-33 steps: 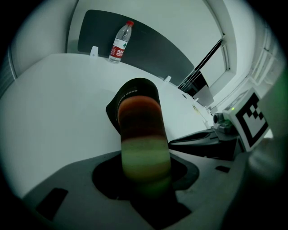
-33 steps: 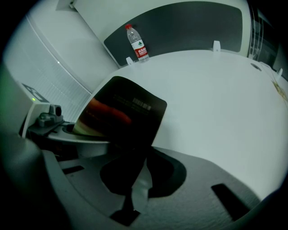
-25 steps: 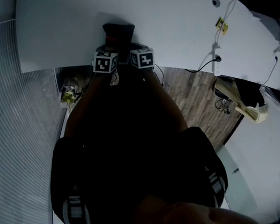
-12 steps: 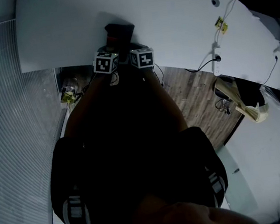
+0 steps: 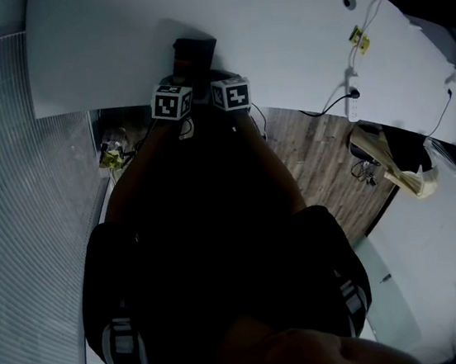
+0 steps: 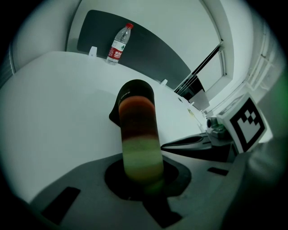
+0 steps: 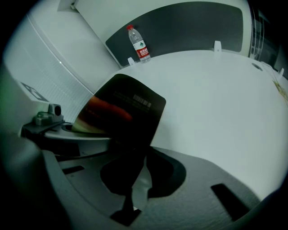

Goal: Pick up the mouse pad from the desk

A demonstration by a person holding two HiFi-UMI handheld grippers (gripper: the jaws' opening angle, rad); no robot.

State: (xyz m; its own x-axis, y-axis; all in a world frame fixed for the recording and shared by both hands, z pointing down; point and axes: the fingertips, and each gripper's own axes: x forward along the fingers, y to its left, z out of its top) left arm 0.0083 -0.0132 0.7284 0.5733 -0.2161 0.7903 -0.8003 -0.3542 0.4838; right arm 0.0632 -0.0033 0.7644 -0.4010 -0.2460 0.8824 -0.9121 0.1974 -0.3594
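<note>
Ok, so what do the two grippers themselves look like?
The left gripper and the right gripper both have dark grey, matte moulded bodies with a round recess around the jaws. The left cube and the right cube are white with black square markers. The person's clothing looks dark.

Rounded-corner mouse pad (image 7: 128, 110): dark back, red-to-green printed face, bowed, tilted up off white desk (image 7: 216, 99), far end toward 12 o'clock.
</note>
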